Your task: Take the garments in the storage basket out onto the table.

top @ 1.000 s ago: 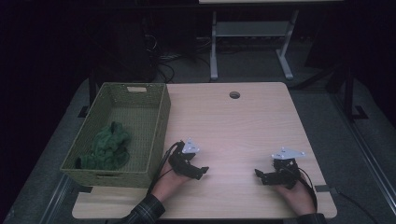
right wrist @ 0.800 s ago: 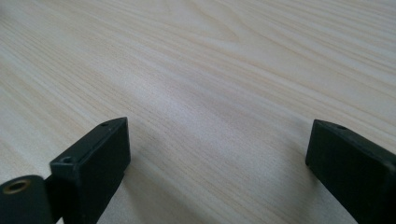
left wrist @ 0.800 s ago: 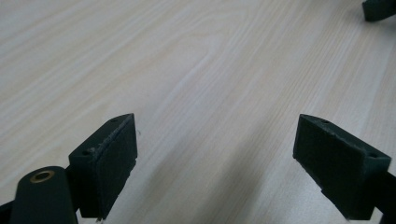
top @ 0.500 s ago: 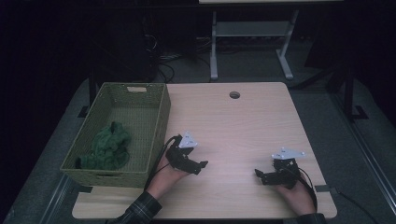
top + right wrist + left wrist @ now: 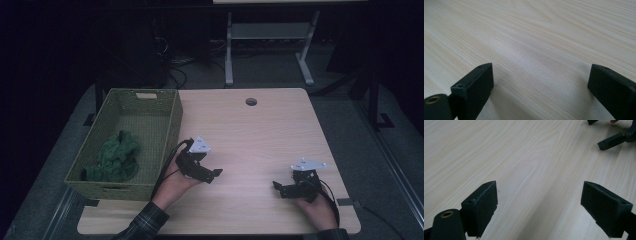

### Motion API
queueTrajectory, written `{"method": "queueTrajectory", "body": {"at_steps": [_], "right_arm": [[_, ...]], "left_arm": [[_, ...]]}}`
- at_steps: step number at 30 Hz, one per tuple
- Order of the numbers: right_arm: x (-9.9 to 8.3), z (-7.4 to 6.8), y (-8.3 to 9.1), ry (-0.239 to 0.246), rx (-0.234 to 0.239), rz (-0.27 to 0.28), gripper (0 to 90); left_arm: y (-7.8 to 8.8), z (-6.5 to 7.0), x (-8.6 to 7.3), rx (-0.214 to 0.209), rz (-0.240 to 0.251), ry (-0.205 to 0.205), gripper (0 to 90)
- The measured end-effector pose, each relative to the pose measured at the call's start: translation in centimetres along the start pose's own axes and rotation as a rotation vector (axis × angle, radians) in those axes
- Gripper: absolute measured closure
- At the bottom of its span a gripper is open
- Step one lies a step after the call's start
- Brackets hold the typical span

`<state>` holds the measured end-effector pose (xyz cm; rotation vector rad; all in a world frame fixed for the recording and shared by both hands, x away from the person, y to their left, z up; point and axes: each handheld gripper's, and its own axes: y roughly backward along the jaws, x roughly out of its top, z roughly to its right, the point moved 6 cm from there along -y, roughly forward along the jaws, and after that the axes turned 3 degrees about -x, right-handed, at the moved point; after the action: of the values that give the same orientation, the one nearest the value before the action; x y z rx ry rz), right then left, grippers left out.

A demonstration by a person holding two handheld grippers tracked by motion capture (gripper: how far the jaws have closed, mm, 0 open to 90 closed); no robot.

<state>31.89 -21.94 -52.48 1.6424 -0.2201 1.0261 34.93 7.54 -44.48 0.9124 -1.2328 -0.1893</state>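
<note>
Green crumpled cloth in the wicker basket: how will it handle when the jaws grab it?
The crumpled green cloth lies in soft folds, so it is probably floppy and will drape or stretch out when lifted. It looks light and unlikely to roll or break. Bunched against the green woven basket near its wall, it may snag on the weave.

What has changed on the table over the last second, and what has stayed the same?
The left claw has lifted and moved a little away from the person, staying beside the green woven basket; its jaws stand open with nothing between them. The right claw has stayed put near the front of the light wooden table, also open. The crumpled green cloth lies in the basket as before.
</note>
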Motion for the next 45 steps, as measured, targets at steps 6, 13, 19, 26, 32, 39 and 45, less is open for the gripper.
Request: {"method": "queueTrajectory", "body": {"at_steps": [6, 13, 19, 26, 32, 39, 45], "right_arm": [[0.0, 0.0, 0.0, 0.0, 0.0, 0.0, 6.2], [0.0, 0.0, 0.0, 0.0, 0.0, 0.0, 6.3], [0.0, 0.0, 0.0, 0.001, 0.0, 0.001, 6.3], [0.0, 0.0, 0.0, 0.0, 0.0, 0.0, 6.2], [0.0, 0.0, 0.0, 0.0, 0.0, 0.0, 6.2], [0.0, 0.0, 0.0, -0.002, 0.0, 0.0, 6.2], [0.0, 0.0, 0.0, -0.002, 0.0, 0.0, 6.2]], "left_arm": [[0.3, -0.2, 0.4, -0.012, 0.006, 0.0, 13.6], [0.6, -0.6, 1.3, -0.018, 0.002, -0.012, 13.6], [1.2, -1.1, 2.2, -0.021, 0.011, -0.021, 13.6], [2.3, -2.0, 2.7, -0.033, 0.016, -0.015, 13.5], [3.5, -2.7, 2.9, -0.04, 0.011, -0.013, 13.6], [5.7, -3.4, 3.2, -0.032, 0.047, -0.003, 13.8], [6.6, -3.7, 3.2, -0.027, 0.059, 0.005, 13.9]]}}
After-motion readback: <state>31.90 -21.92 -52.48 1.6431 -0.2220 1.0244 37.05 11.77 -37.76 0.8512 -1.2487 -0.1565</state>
